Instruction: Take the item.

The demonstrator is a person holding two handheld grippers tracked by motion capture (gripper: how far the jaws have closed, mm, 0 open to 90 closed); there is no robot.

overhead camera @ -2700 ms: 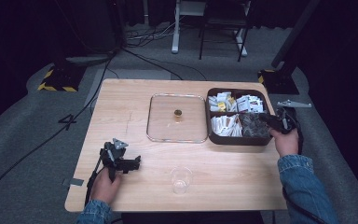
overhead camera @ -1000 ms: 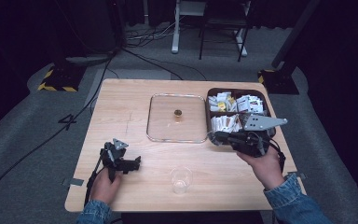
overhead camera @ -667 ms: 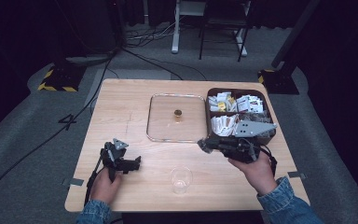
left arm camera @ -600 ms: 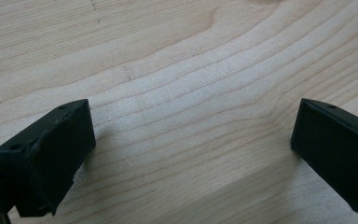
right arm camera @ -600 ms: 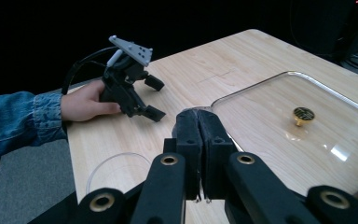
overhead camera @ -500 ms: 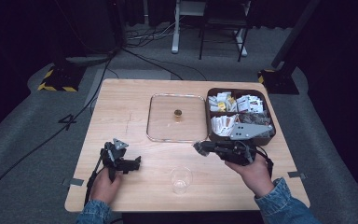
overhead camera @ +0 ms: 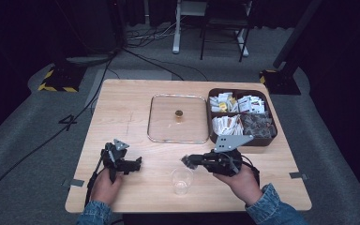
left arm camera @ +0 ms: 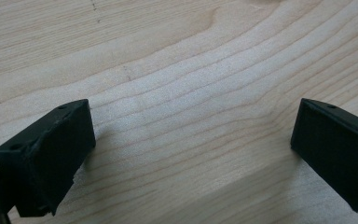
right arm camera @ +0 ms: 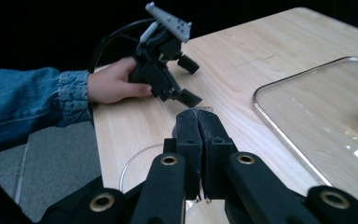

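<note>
My right gripper is shut, jaws pressed together, with a thin pale-grey scrap of a small packet showing at the tips. It hovers just above and behind a clear plastic cup near the table's front edge. My left gripper rests open on the wood at the front left with nothing between its jaws. The right gripper view shows that left gripper farther off, held by a hand in a denim sleeve.
A square glass lid with a small gold knob lies mid-table. To its right stands a brown compartment box holding several packets. The table's front edge runs close below the cup.
My right gripper has come away from the box and moved left and down toward the cup, jaws staying shut. The left gripper has kept still.
</note>
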